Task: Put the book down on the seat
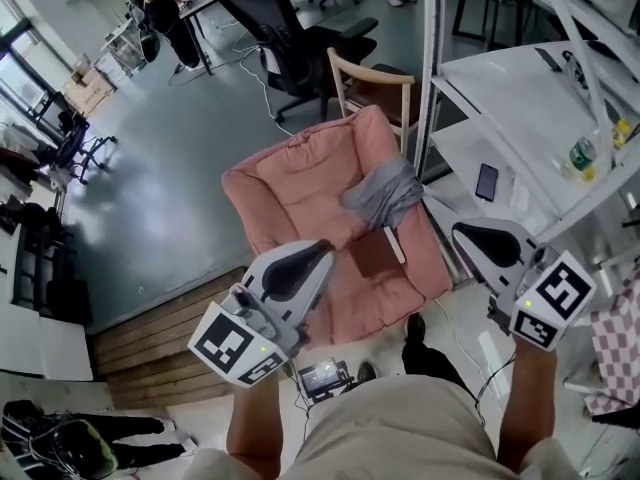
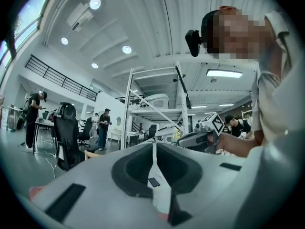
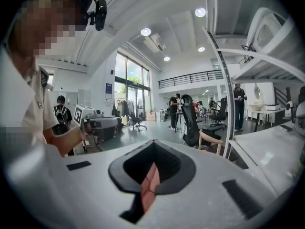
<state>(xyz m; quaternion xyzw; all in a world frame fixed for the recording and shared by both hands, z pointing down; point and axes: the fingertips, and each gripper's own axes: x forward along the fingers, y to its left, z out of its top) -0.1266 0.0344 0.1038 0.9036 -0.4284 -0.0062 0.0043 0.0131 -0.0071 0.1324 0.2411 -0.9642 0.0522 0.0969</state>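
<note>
Because book (image 1: 372,252) lies on chair (image 1: 290,183) seat, step: seemingly done.
Left tool (image 1: 322,250): jaws together, empty, near chair's front.
Right tool (image 1: 464,234): jaws together, empty, beside chair.
Next: likely nothing.

1. We see a salmon-pink seat (image 1: 290,193) with a grey cloth (image 1: 385,193) on it.
2. The book (image 1: 372,253) has a dark reddish-brown cover and a white page edge.
3. We find the left gripper (image 1: 322,251) and the right gripper (image 1: 462,234) pale grey with black inlays, and their cubes carry black-and-white square markers.
4. The floor (image 1: 170,188) is blue-grey, and the checked cloth (image 1: 618,353) is red and white.
</note>
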